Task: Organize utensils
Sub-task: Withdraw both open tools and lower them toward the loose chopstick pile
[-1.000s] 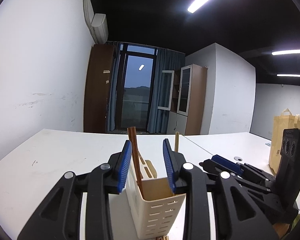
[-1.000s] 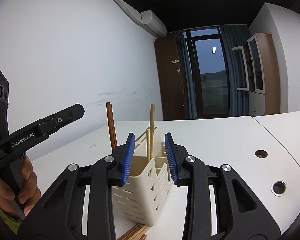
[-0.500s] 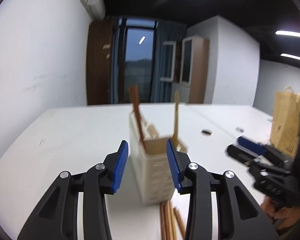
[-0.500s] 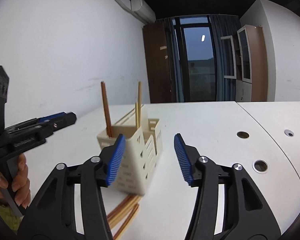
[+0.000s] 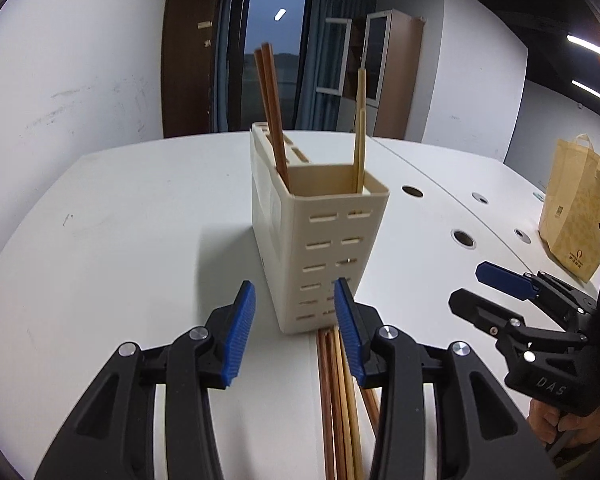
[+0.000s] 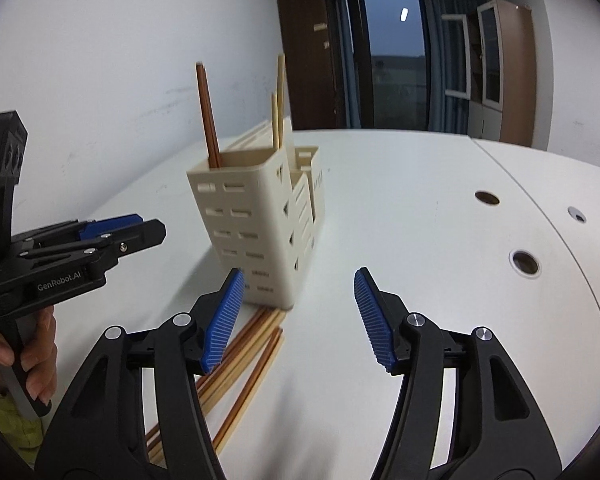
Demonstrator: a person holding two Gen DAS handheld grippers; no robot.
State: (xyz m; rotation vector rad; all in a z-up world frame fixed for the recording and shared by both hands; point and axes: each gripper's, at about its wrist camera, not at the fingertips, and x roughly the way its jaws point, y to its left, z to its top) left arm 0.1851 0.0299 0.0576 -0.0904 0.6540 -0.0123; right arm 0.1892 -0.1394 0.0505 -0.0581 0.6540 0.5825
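A cream slotted utensil holder (image 5: 320, 240) stands upright on the white table (image 5: 120, 240). It also shows in the right wrist view (image 6: 260, 224). Two dark brown chopsticks (image 5: 270, 108) and pale chopsticks (image 5: 360, 128) stand in it. Several loose chopsticks (image 5: 340, 400) lie on the table in front of it, also in the right wrist view (image 6: 240, 364). My left gripper (image 5: 296, 332) is open and empty just short of the holder's base. My right gripper (image 6: 300, 320) is open and empty, right of the holder.
A tan paper bag (image 5: 576, 216) stands at the table's right. Round cable holes (image 6: 524, 262) dot the table's right side. A white wall (image 6: 100, 80) runs along the left. A dark door and cabinets stand at the far end.
Both grippers have drawn back and down from the holder's top to near table level. The right gripper has opened wider. The loose chopsticks now show fully.
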